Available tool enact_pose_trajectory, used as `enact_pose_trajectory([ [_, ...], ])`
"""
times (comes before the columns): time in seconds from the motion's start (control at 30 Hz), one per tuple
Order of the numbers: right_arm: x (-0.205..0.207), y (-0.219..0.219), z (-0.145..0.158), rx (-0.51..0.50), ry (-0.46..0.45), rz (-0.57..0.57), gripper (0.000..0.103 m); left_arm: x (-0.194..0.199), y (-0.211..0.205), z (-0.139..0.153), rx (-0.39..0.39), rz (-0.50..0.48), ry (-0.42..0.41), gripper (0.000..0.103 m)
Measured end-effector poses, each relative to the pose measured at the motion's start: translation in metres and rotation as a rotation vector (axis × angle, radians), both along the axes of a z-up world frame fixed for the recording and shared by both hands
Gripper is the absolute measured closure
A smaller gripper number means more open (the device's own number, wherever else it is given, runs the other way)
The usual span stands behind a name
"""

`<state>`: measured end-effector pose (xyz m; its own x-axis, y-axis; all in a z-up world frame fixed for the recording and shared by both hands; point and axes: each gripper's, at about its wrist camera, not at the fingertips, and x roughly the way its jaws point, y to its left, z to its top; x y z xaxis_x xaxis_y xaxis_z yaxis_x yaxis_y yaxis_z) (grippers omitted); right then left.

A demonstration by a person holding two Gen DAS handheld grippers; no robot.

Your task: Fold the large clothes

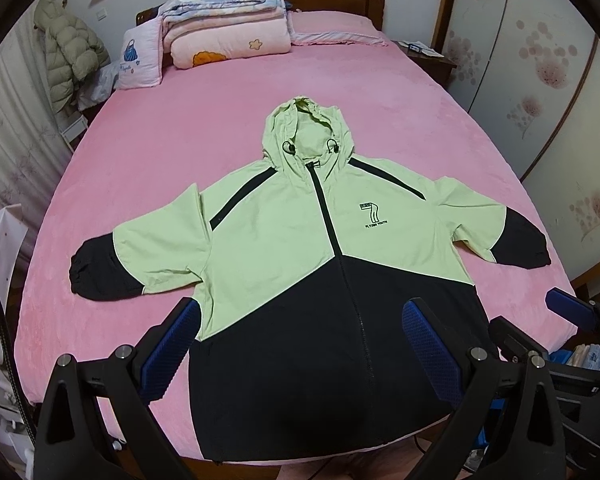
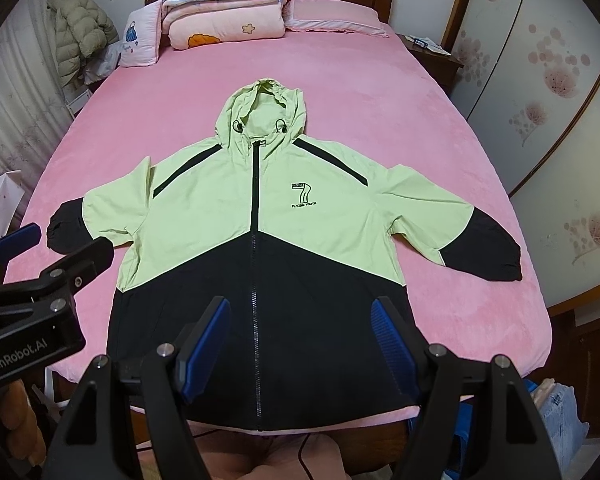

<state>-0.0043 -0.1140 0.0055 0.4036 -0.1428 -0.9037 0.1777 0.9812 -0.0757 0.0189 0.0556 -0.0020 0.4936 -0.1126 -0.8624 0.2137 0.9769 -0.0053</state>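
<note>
A light green and black hooded jacket lies flat and face up on the pink bed, zipped, sleeves spread to both sides, hood pointing away. My left gripper hovers open above the jacket's black lower part, nothing between its blue pads. My right gripper hangs open over the hem near the zip, also holding nothing. The right gripper's fingers show at the right edge of the left wrist view. The left gripper's body shows at the left of the right wrist view.
Folded quilts and pillows are stacked at the headboard. A padded coat hangs at the far left. A nightstand and floral wardrobe doors stand on the right. Bags sit beside the bed's near corner.
</note>
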Motion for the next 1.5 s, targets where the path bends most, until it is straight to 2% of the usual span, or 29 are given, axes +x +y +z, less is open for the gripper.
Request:
enact_pose_trajectory([
  [0.6, -0.008, 0.015, 0.005, -0.02, -0.011, -0.04, 0.03, -0.002, 0.005, 0.012, -0.007, -0.042, -0.056, 0.003],
  [0.73, -0.011, 0.012, 0.01, -0.04, -0.027, -0.048, 0.03, 0.002, 0.008, 0.022, -0.045, -0.034, -0.094, 0.003],
  [0.83, -0.014, 0.005, 0.016, -0.053, -0.044, -0.063, 0.03, 0.003, 0.007, 0.037, -0.052, -0.028, -0.156, 0.003],
  [0.97, -0.016, -0.009, 0.023, -0.064, -0.071, -0.09, 0.03, 0.001, 0.001, 0.059, -0.114, -0.092, -0.21, 0.003],
  [1.07, -0.018, -0.026, 0.027, -0.065, -0.094, -0.111, 0.03, 0.001, -0.007, 0.073, -0.187, -0.132, -0.214, 0.003],
  [1.17, -0.021, -0.05, 0.031, -0.054, -0.12, -0.137, 0.03, 0.002, -0.018, 0.088, -0.229, -0.115, -0.258, 0.003],
  [1.3, -0.025, -0.089, 0.035, -0.038, -0.153, -0.175, 0.03, 0.007, -0.051, 0.1, -0.208, -0.105, -0.311, 0.003],
  [1.4, -0.03, -0.13, 0.036, -0.021, -0.173, -0.209, 0.03, 0.017, -0.089, 0.105, -0.173, -0.105, -0.301, 0.001],
  [1.5, -0.033, -0.182, 0.036, -0.007, -0.19, -0.231, 0.03, 0.027, -0.133, 0.106, -0.187, -0.101, -0.274, 0.001],
])
